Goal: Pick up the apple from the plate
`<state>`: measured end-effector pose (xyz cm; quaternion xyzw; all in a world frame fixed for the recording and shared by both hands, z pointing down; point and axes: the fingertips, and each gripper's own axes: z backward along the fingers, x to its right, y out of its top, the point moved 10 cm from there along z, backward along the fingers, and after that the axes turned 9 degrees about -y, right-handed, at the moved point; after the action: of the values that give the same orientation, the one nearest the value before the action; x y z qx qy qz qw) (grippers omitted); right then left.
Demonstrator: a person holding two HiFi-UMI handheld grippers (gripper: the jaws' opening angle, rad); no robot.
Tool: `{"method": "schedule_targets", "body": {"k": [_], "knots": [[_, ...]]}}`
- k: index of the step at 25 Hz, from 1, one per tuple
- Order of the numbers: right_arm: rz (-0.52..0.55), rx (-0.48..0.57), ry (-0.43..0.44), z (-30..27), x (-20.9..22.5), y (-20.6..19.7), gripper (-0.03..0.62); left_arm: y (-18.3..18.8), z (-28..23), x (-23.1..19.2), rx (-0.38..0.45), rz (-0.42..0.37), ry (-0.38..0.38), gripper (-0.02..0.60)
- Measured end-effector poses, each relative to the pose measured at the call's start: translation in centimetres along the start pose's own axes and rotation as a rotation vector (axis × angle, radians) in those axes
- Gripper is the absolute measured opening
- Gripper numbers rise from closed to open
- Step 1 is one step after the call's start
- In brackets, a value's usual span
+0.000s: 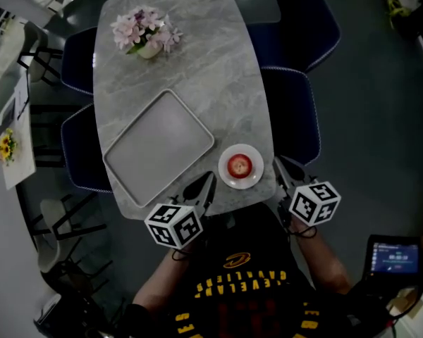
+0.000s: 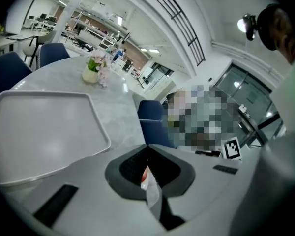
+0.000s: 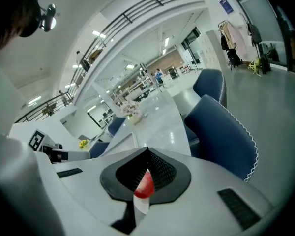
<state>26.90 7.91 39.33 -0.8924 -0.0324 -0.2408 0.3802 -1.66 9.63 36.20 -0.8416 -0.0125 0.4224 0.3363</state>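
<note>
L hand-held gripper (image 2: 147, 147), R hand-held gripper (image 3: 147, 150) shut, empty; head view: apple (image 1: 240, 165) on plate (image 1: 225, 178).

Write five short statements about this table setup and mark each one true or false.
1. The apple lies on the white plate. True.
2. The flower pot stands in the tray. False: the tray is bare, and the pot stands further along the table.
3. The right gripper holds the apple. False: its jaws are together on nothing, beside the plate.
4. In the head view the plate lies between the left gripper and the right gripper. True.
5. The left gripper's jaws stand wide apart. False: they are together.
</note>
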Motion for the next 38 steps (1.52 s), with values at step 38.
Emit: {"method": "schedule_targets", "body": {"k": [38], "knots": [[0.460,0.665,-0.125,21.0,-25.5,-10.0,0.006,-5.4,24.1,11.4,0.335,-0.664,-0.366,0.002]]}}
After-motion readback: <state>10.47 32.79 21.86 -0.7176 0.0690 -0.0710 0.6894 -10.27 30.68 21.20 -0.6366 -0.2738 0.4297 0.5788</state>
